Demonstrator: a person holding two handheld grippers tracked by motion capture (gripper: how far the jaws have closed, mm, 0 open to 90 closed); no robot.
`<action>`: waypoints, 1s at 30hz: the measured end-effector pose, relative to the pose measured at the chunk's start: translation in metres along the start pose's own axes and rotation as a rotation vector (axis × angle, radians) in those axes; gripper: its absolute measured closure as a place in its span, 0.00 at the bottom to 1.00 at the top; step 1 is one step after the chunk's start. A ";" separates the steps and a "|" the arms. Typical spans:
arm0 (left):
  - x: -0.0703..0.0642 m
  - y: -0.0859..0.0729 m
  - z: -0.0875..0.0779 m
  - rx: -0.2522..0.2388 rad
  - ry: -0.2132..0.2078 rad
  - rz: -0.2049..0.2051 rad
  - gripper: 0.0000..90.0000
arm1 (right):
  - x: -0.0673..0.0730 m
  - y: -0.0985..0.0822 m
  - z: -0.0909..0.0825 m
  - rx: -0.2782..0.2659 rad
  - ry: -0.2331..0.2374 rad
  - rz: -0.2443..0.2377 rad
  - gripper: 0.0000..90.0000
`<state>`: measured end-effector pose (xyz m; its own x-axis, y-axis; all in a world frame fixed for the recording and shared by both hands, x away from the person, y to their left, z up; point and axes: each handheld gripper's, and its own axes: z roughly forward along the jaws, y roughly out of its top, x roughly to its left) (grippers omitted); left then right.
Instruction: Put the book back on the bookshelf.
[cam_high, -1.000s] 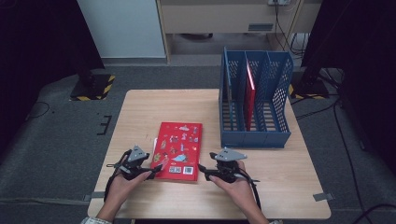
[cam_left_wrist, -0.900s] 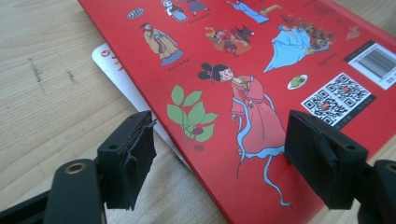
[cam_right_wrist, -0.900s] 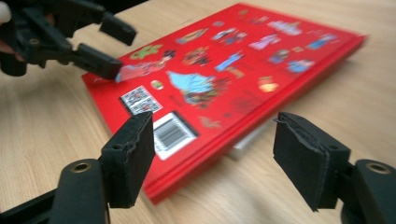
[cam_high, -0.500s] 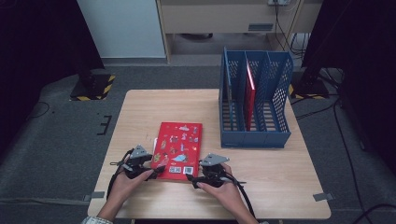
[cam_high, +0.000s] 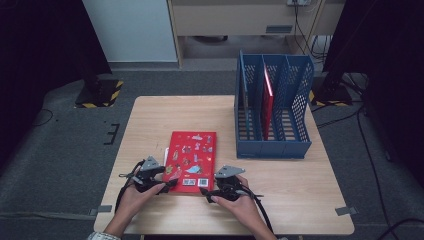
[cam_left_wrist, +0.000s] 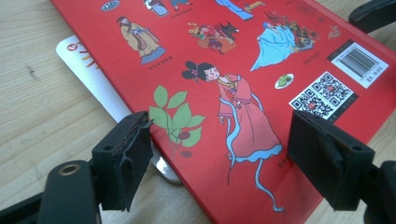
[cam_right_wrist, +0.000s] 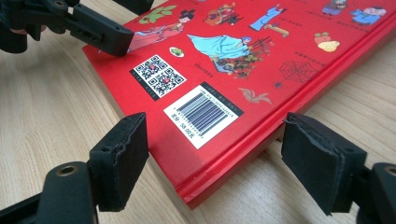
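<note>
I am holding both grippers open: left gripper (cam_high: 167, 182) and right gripper (cam_high: 209, 192) straddling the near corners of the red book (cam_high: 191, 159), lying flat at the table's (cam_high: 300, 200) six o'clock edge. It is looking stiff, glossy, likely slippery; I am judging the spine corner the safest hold.

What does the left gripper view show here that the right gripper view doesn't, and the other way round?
Left gripper view: a white card poking out from under the red book. Right gripper view: the book's thick side edge and a spider-web drawing. Shared: the book's QR code, its barcode and the wooden table.
</note>
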<state>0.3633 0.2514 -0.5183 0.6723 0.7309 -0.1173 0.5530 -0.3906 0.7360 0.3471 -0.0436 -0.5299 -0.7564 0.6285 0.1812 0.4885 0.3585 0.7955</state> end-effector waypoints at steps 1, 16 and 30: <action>0.000 0.000 0.000 0.000 0.000 0.001 0.24 | 0.000 0.000 -0.001 0.000 0.000 0.003 0.26; -0.015 -0.002 -0.003 0.024 -0.024 0.028 0.25 | 0.004 -0.008 -0.015 0.011 -0.006 0.010 0.31; -0.038 -0.009 -0.011 0.045 -0.037 0.092 0.27 | 0.011 -0.021 -0.032 0.017 -0.012 0.011 0.32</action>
<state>0.3275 0.2331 -0.5128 0.7385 0.6700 -0.0754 0.5088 -0.4804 0.7144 0.3148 -0.0665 -0.5263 -0.7457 0.6407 0.1829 0.5041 0.3629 0.7837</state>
